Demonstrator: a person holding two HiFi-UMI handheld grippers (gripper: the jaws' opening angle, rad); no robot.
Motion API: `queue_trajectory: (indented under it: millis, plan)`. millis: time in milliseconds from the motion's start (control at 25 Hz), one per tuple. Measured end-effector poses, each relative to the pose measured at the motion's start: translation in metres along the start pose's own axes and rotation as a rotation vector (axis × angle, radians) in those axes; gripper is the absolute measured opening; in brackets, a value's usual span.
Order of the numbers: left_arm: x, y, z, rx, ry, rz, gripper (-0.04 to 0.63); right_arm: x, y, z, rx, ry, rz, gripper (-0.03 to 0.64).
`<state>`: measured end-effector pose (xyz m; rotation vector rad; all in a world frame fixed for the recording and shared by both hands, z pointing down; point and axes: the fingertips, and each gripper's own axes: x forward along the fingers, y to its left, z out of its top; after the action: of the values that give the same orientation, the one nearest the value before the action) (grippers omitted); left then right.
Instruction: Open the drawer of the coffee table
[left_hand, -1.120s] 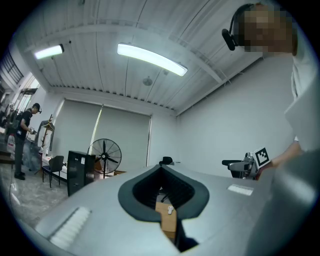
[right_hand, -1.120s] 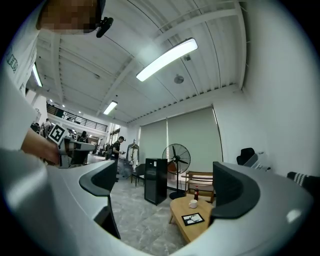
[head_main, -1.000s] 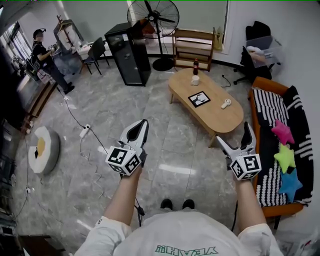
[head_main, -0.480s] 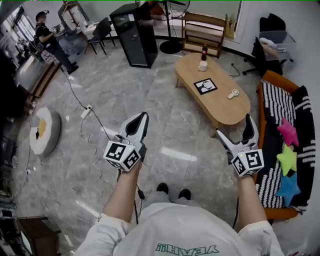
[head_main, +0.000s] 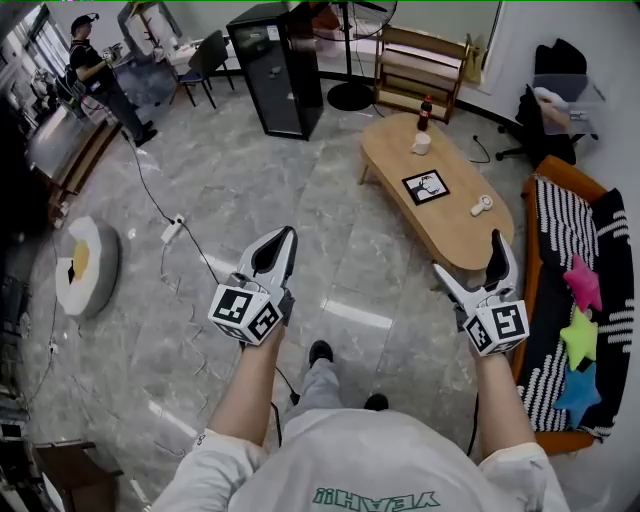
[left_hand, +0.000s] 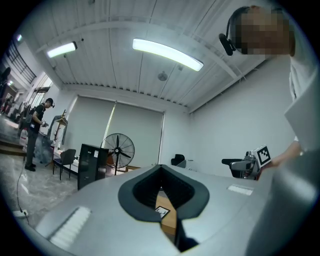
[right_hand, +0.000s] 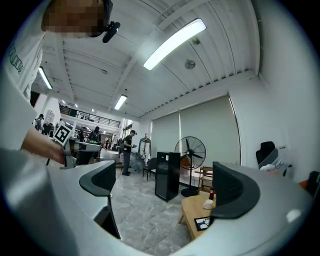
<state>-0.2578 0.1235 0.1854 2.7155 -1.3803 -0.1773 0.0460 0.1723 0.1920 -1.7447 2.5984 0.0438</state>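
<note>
Head view: one coffee table (head_main: 452, 222), two empty grippers, left gripper (head_main: 284, 237) closed, right gripper (head_main: 468, 257) spread wide.

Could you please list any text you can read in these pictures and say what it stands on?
"YEAH!!": green print on the person's shirt, upside down in the head view.
White label on the black cabinet: too small to read.
The card on the coffee table: black-and-white pattern, no words.
The left gripper and right gripper: square markers only, no words.
</note>
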Motion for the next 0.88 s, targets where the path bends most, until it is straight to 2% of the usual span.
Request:
queue_trajectory:
  millis: [320,480,640,880]
  plan:
    - [0.052,0.108,0.011,0.001,0.018,-0.089,0.000,0.109,0.030,0.003,-0.022,0.032,-0.044,0.589]
    - [0.074,0.147,0.016,0.006,0.027,-0.132,-0.002,0.145,0.041,0.001,-0.023,0.041,-0.068,0.591]
    - [0.096,0.170,0.020,0.005,0.034,-0.162,0.000,0.170,0.043,-0.004,-0.025,0.070,-0.081,0.589]
    - [0.137,0.186,0.020,0.019,0.042,-0.198,-0.001,0.199,0.021,-0.020,0.002,0.067,-0.116,0.589]
